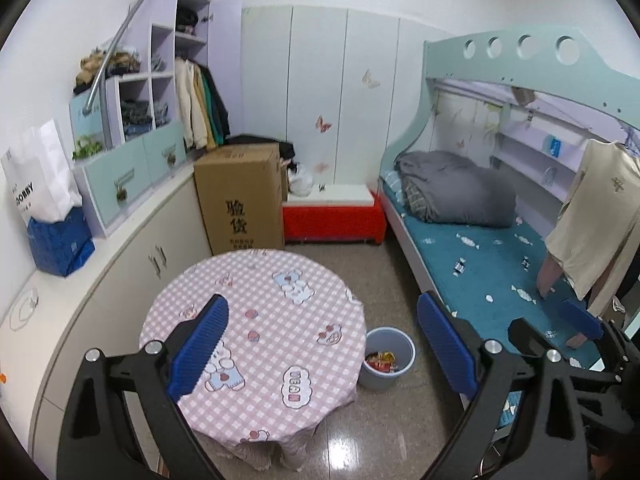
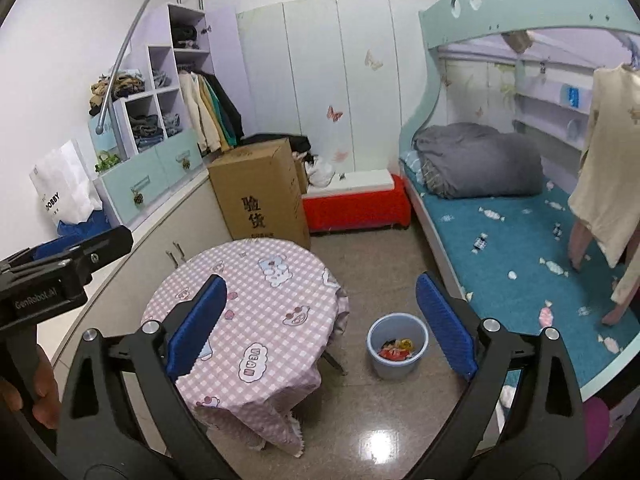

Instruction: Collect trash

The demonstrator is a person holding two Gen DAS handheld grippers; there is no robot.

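Left wrist view: left gripper (image 1: 322, 344) in foreground, blue-padded fingers (image 1: 199, 346) spread wide, nothing between them. Below and ahead, round table (image 1: 256, 320) w/ pink checked cartoon cloth, top bare. Just right of table on tiled floor – grey-blue bin (image 1: 387, 356), upright, holding trash (image 1: 380, 361): red and yellow wrappers at bottom. Right gripper (image 1: 560, 328) visible at right edge, over bed (image 1: 480, 264); jaws apart, empty. Bed w/ teal sheet, grey duvet (image 1: 456, 188) bunched at far end, cream garment (image 1: 596, 224) hanging at right. Behind table, brown cardboard box (image 1: 240, 196) w/ printed characters; red bench (image 1: 334, 220) beside it against white wardrobe doors. At left, long counter w/ white paper bag (image 1: 38, 176), blue pack (image 1: 60, 244), shelf unit holding folded clothes.

Right wrist view: right gripper (image 2: 322, 330) in foreground, blue pads wide apart, gripping nothing. Bin (image 2: 398, 346) seen between fingers toward right, on floor – just beside table (image 2: 248, 304), near bed (image 2: 512, 248) edge. Trash (image 2: 396, 349) inside: red, yellow, white wrappers. Left gripper (image 2: 68, 256) pokes in from left edge, black body, a hand (image 2: 28, 396) on its handle; jaw state can't be told from this angle. Cardboard box (image 2: 260, 192), red bench (image 2: 356, 206), duvet (image 2: 480, 160) further back. Cream garment (image 2: 608, 184) hanging at right over bed.
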